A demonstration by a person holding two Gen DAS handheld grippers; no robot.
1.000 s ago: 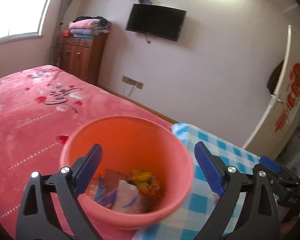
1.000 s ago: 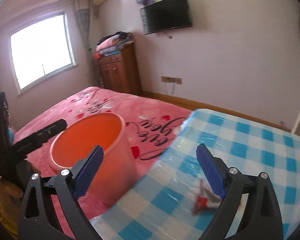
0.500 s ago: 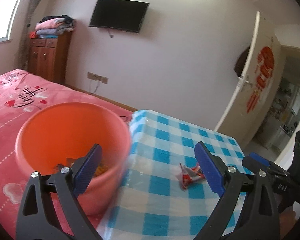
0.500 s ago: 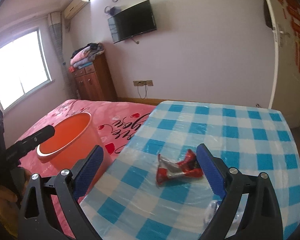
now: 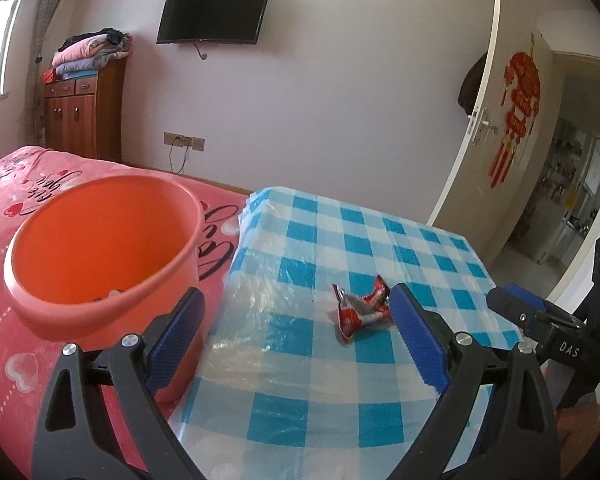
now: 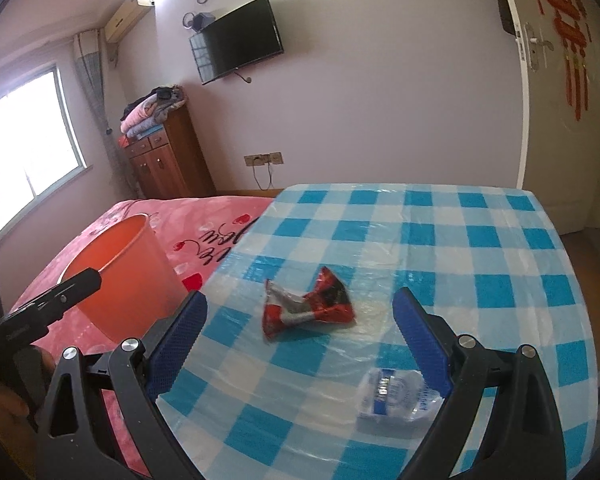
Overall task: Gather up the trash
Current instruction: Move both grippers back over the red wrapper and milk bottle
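the red wrapper point(image 6: 306, 308) lies on the checked table point(image 6: 480, 240), just beyond and between the spread fingers of the right gripper point(image 6: 300, 344). the left gripper point(image 5: 296, 340), also spread and empty, has the wrapper point(image 5: 360, 312) just left of its right finger, with the bucket point(image 5: 100, 256) at far left.

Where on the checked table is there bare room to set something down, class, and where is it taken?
The far half of the table, beyond the red wrapper toward the wall and door, lies bare. So does the strip between the wrapper and the edge nearest the orange bucket. The near right is taken: a clear plastic packet lies by the right gripper.
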